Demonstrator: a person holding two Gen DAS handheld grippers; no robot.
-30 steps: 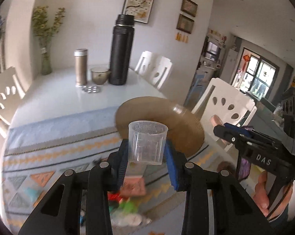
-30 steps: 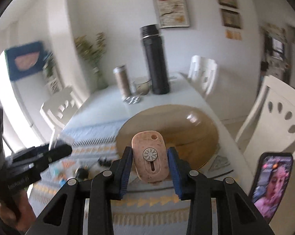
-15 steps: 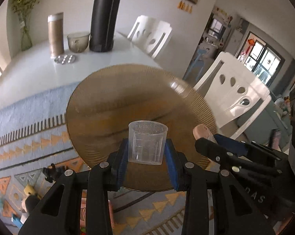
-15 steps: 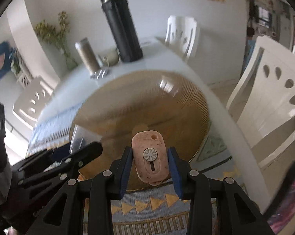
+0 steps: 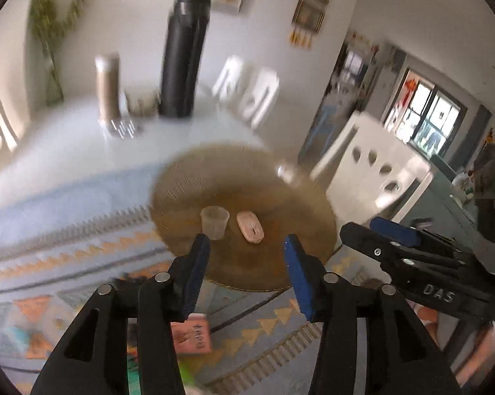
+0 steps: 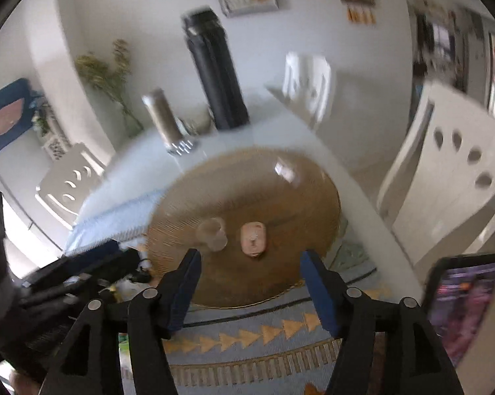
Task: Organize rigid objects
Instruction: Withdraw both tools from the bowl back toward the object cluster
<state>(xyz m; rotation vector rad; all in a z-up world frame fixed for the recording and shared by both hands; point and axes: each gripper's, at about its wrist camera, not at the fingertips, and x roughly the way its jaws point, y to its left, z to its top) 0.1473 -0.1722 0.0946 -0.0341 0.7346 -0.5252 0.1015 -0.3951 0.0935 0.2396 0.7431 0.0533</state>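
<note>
A clear plastic measuring cup [image 5: 214,222] stands upright on a round brown ribbed plate [image 5: 280,263]. Beside it on the right lies a small pink oblong object [image 5: 250,227] with a round dial. The right wrist view shows the same cup [image 6: 211,233] and pink object [image 6: 254,239] on the plate [image 6: 296,204]. My left gripper [image 5: 246,247] has pulled back from the cup, its jaws opening with nothing between them. My right gripper [image 6: 249,261] is also opening, empty, short of the pink object. Each gripper shows in the other's view, the right gripper [image 5: 395,240] at right, the left gripper [image 6: 83,263] at left.
A tall black flask [image 5: 183,56], a metal canister [image 5: 107,87], a glass bowl [image 5: 141,102] and a vase of dried flowers [image 5: 51,46] stand at the table's far end. White chairs [image 5: 379,171] flank the right side. Small toys and a pink card [image 5: 191,334] lie near me on the patterned cloth. A phone [image 6: 461,302] stands at right.
Both grippers let go: the cup and the pink object now rest on the plate. Both grippers have opened and drawn back from the plate.
</note>
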